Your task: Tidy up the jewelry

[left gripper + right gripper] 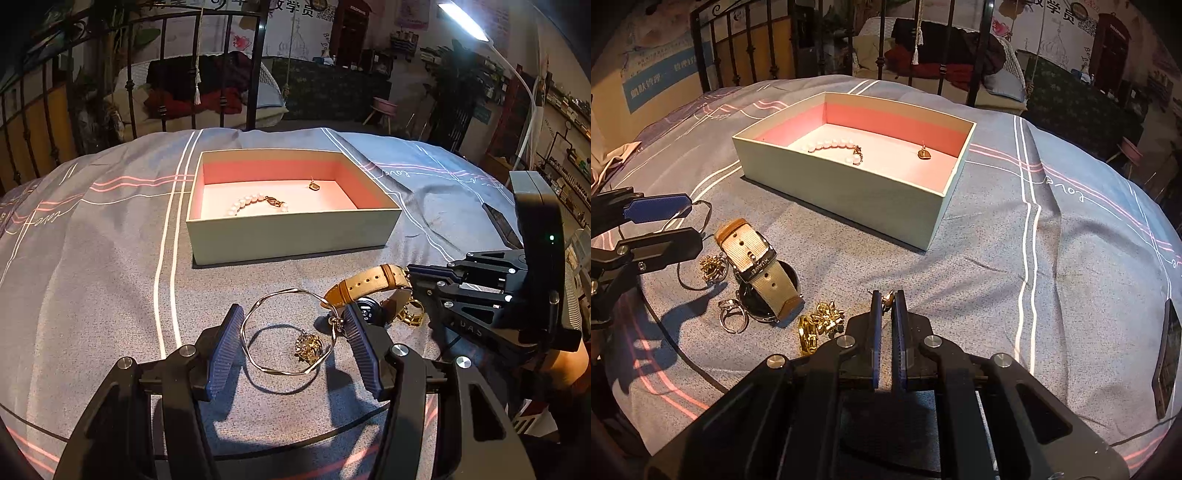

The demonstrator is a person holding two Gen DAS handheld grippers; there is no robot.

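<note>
The open box (849, 184) sat on the grey bedspread (1015, 258), its pink floor holding a pearl bracelet (831, 144) and, well apart from it, a small gold earring (924, 154).

The left gripper (291, 343) stood spread, its blue pads on either side of a thin wire bangle (288, 330) lying flat on the bedspread. Whether the pads touched the bangle could not be determined; the right pad appeared to sit against its rim. A gold charm (309, 346) lay inside the bangle's loop.

The right gripper (886, 301) was pressed nearly together, pinching a small gold piece (887, 297) at its tips, probably an earring, though the view there was poor.

Just beside the bangle lay a watch (757, 266) with a beige strap. A silver ring (732, 314) and a gold ring (809, 334) rested near the watch, with further gold pieces (831, 317) beside the gold ring.

A dark phone (1165, 354) lay at the bedspread's right edge.
</note>
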